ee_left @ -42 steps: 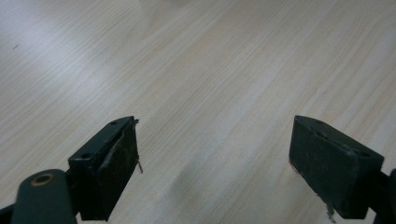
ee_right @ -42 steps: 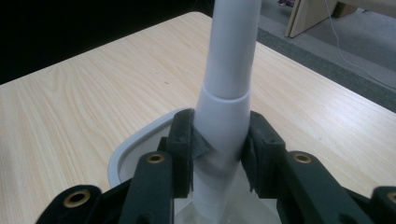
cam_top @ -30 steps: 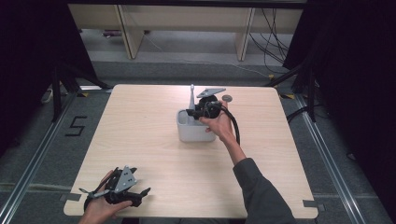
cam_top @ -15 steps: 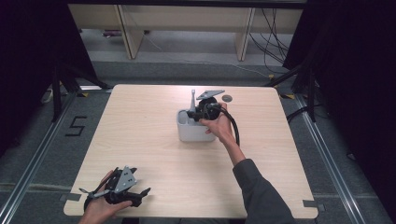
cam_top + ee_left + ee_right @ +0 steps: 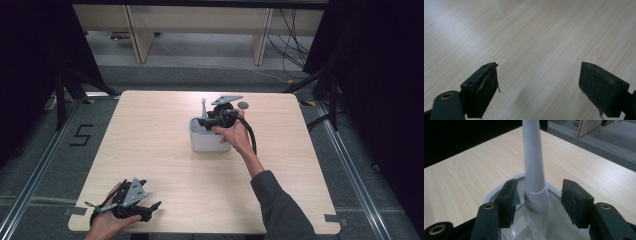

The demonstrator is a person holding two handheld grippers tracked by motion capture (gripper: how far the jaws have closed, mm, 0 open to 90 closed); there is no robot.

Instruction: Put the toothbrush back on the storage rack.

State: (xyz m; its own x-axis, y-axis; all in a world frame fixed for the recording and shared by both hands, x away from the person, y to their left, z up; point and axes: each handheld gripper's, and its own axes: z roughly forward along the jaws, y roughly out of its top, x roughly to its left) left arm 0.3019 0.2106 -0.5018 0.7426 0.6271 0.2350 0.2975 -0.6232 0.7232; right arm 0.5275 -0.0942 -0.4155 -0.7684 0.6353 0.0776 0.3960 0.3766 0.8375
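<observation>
Your right gripper [image 5: 539, 202] has its jaws open around the white brush handle [image 5: 534, 170] standing upright in its holder [image 5: 207, 142] mid-counter; it looks light, stiff and slick, so clamp the thicker lower collar.

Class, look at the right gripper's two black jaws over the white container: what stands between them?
The white handle rising from the white container stands between the right gripper's open jaws, seen in the right gripper view.

White handle [image 5: 534, 182] between tool pads [image 5: 510, 202]
</observation>
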